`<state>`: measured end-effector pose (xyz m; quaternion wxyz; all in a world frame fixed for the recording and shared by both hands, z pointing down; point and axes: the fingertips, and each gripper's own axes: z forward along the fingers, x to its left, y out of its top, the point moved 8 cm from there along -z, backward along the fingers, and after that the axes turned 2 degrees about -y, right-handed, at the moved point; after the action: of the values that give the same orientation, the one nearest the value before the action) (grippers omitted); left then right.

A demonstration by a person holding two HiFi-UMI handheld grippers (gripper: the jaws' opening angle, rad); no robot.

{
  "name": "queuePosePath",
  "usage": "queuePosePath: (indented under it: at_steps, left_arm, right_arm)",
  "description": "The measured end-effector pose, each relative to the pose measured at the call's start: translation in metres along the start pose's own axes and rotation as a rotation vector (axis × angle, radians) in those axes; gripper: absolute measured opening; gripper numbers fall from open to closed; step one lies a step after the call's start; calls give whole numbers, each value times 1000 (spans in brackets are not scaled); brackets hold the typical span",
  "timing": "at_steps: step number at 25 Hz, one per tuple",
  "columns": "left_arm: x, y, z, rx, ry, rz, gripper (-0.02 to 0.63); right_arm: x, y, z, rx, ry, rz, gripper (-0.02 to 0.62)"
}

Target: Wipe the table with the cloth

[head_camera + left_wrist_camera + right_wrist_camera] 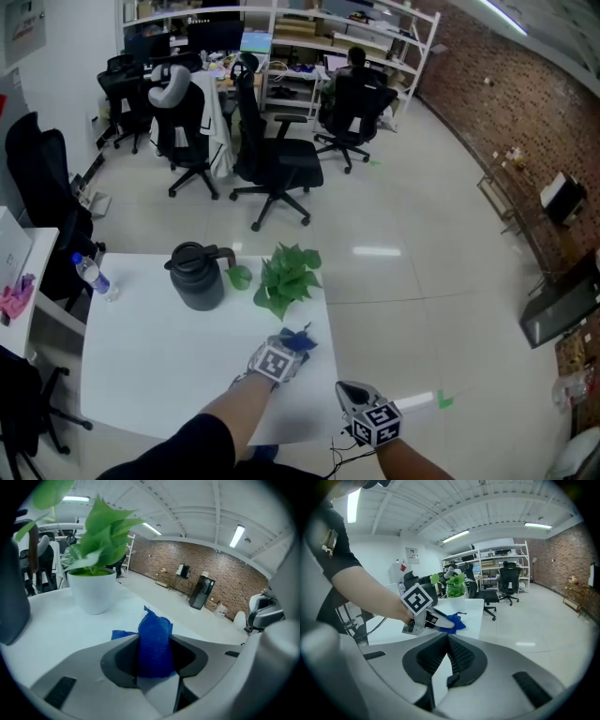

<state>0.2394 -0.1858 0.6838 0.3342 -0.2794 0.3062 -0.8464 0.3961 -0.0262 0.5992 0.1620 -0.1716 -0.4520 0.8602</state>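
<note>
Right claw (351, 394) is closest, bottom of the head view, just off the table's (150, 366) near right corner and over the floor. Its jaws are together with nothing between them. Marker cube faces up, hand behind it.

Left claw (289, 352) is on the table near the right edge, forearm reaching in from the bottom. It's clamped on the cloth (305, 339): blue, bunched up, gripped between both pads. In the left gripper view the cloth (154, 639) stands up as a crumpled wad in the jaw gap, with one flap spreading onto the white table top on the left. The right gripper view confirms it: left claw (440, 620) angled down, cloth (457, 622) at its tip, close to the table edge.

Rest of the table:
- potted plant (289, 277) in a white pot, just beyond the cloth, at the far right
- small green cup (240, 277) between plant and jug
- dark jug (197, 277) with lid and handle, left of the cup
- water bottle (94, 277) at the far left edge, well apart from the rest

Near half of the table carries only the left claw and the cloth. Office chairs (272, 159) stand on the floor beyond the table.
</note>
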Motion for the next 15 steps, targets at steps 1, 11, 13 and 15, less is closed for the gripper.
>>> queuePosePath:
  at_steps: [1,11,13,15]
  left_arm:
    - [4,-2,-5,-4,16,-20,178]
    - [-1,15,-17,-142,-66,-364,175]
    - [-9,22,-6,-143,-95,-409,175]
    - [-13,22,4,-101,-76,-427,175]
  right_arm:
    - [0,0,0,1,0,-1,14]
    - [5,0,-2,5,15,-11,14]
    - [5,-1,-2,8,11,-11,14]
    - [6,-2,-3,12,7,-11,14]
